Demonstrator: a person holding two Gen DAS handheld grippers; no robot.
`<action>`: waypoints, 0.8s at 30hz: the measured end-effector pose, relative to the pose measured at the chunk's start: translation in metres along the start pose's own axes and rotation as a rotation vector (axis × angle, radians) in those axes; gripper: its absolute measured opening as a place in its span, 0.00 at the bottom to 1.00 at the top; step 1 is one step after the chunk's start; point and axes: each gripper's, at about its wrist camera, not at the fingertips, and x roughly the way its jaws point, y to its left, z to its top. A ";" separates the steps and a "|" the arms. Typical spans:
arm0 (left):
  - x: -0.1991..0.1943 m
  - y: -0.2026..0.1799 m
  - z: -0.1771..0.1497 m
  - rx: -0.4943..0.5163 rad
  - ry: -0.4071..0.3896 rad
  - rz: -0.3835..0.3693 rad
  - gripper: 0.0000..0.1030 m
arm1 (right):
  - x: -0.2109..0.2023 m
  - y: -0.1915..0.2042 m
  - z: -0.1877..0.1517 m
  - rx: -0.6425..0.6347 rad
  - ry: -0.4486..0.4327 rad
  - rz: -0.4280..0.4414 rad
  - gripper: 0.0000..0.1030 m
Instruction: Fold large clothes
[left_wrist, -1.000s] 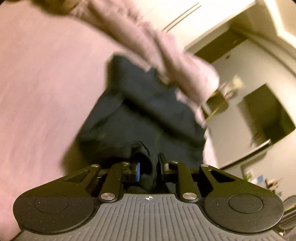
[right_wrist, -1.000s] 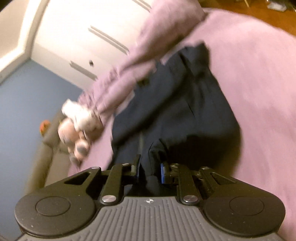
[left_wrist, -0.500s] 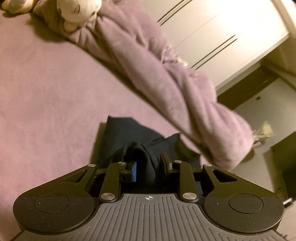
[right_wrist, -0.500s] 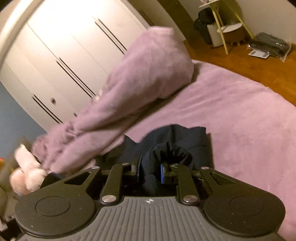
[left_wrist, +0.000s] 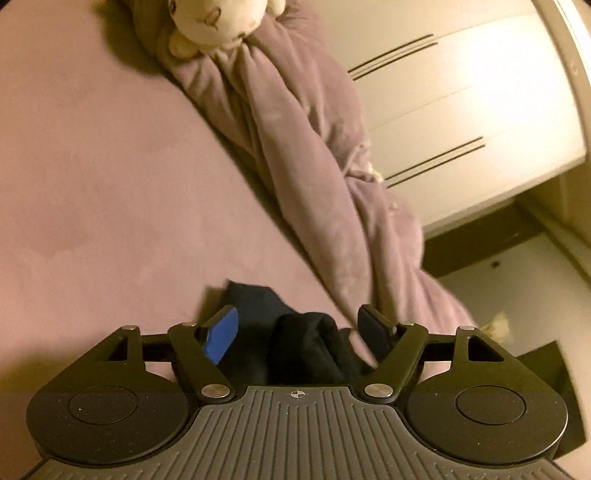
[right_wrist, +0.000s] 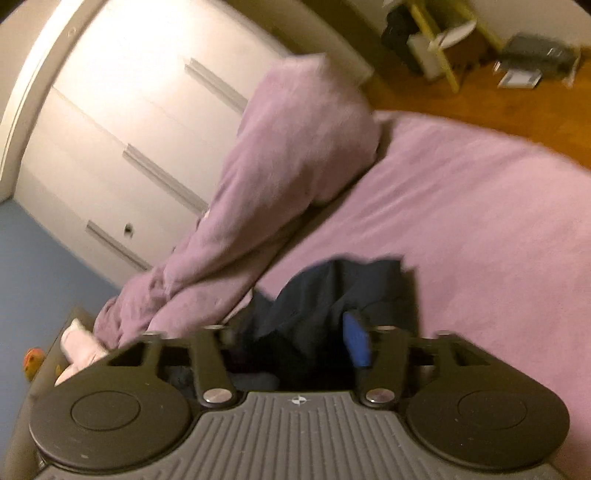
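Note:
A dark navy garment (left_wrist: 306, 343) lies bunched on the pink bed cover (left_wrist: 110, 184). In the left wrist view my left gripper (left_wrist: 299, 332) is open, its fingers spread on either side of a fold of the garment without gripping it. In the right wrist view the same garment (right_wrist: 332, 295) lies under my right gripper (right_wrist: 291, 339), which is also open, with the cloth loose between the spread fingers. Most of the garment is hidden below both grippers.
A rolled purple blanket (left_wrist: 314, 166) runs along the far edge of the bed, also seen in the right wrist view (right_wrist: 280, 166). A plush toy (left_wrist: 218, 18) sits on it. White wardrobe doors (right_wrist: 129, 129) stand behind. Wooden floor (right_wrist: 498, 107) lies beyond the bed.
Both grippers carried the garment forward and down onto the bed, then opened and let go of it. The garment now lies folded over under them.

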 end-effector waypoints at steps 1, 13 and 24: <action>0.000 -0.001 -0.002 0.066 0.014 0.029 0.76 | -0.006 -0.007 0.002 0.030 -0.044 0.018 0.73; 0.060 -0.032 -0.067 0.534 0.195 0.117 0.82 | 0.044 0.009 -0.018 -0.245 0.107 -0.126 0.71; 0.064 -0.035 -0.071 0.575 0.160 0.230 0.30 | 0.050 0.047 -0.035 -0.438 0.054 -0.177 0.11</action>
